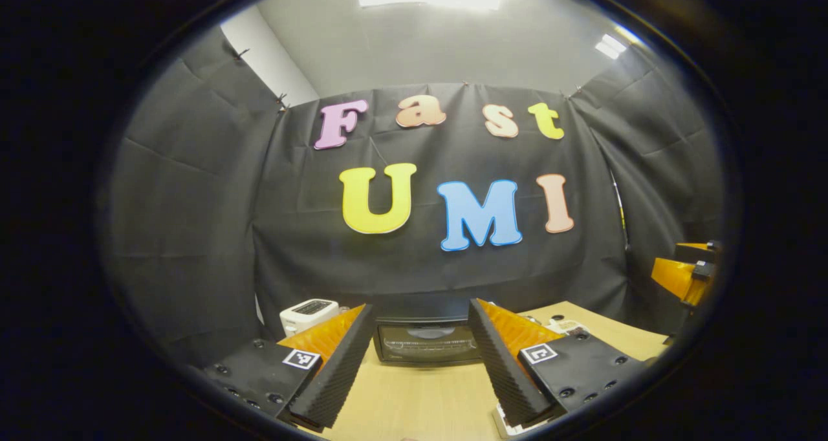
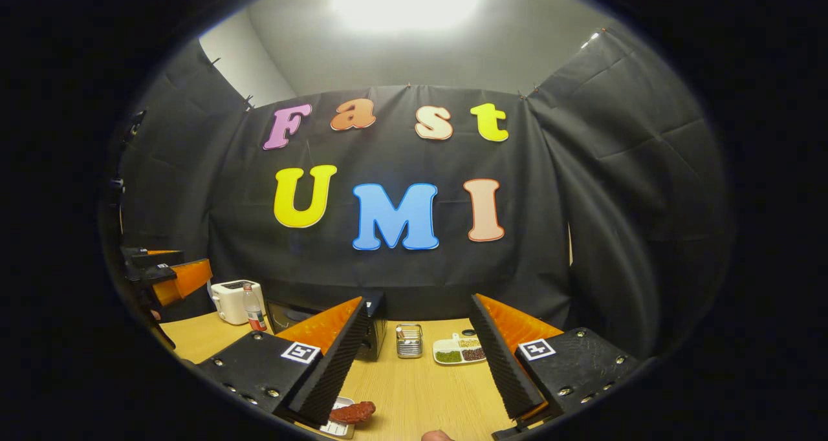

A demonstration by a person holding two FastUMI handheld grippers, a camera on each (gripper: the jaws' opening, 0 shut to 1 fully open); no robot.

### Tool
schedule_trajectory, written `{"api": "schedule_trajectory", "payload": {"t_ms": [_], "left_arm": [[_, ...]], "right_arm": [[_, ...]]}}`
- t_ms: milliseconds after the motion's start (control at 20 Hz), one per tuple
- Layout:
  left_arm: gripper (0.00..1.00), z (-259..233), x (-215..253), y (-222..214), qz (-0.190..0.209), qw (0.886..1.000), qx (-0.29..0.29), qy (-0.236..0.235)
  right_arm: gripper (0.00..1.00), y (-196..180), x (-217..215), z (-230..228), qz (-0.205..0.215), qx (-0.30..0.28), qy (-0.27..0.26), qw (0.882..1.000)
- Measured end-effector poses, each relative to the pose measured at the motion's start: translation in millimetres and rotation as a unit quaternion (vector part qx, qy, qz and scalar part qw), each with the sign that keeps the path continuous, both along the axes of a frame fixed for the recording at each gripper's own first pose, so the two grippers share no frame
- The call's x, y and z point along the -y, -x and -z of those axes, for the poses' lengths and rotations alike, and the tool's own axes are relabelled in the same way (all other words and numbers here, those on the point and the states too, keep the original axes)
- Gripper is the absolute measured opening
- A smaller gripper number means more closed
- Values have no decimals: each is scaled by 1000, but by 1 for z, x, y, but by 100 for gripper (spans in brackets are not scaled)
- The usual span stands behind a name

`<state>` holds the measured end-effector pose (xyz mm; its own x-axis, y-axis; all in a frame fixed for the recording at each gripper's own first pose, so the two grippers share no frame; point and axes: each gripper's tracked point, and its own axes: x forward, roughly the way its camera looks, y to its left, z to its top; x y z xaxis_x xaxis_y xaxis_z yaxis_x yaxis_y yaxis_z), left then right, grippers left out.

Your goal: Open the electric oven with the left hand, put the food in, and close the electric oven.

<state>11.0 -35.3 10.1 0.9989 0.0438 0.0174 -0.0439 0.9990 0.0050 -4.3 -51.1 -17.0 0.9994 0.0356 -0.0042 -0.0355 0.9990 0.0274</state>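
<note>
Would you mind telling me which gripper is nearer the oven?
Left. The left gripper points straight at the oven, door closed. The right gripper sits off to the oven's right side, over the food.

Black box-shaped electric oven with glass door [image 1: 427, 341]: door closed, upright on the wooden table, centred between and beyond the left gripper's fingers. Reddish-brown piece of food [image 2: 352, 412]: on a small white tray, just beside the right gripper's left finger.

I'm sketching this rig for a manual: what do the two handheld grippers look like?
Both look alike. The left gripper and right gripper each have two wedge-shaped fingers with ridged inner pads, orange bodies behind them, and black plates studded with screws. Each plate carries a small square black-and-white marker.
</note>
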Motion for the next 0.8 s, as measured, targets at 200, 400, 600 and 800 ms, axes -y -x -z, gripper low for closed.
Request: {"api": "schedule_trajectory", "payload": {"t_ms": [200, 400, 600, 800], "left_arm": [[100, 3, -5, -26, -2, 1000, -1, -8], [100, 5, -6, -67, 13, 1000, 4, -8], [100, 12, -4, -110, 38, 999, 4, -2], [100, 30, 2, -155, 63, 998, -6, 8]], "right_arm": [[96, -4, 12, 4, 11, -5, 3, 1000], [96, -14, 11, 3, 25, -8, -11, 1000], [96, -25, 3, 0, 41, -1, 4, 999], [96, -33, -4, 0, 61, -3, 11, 998]]}}
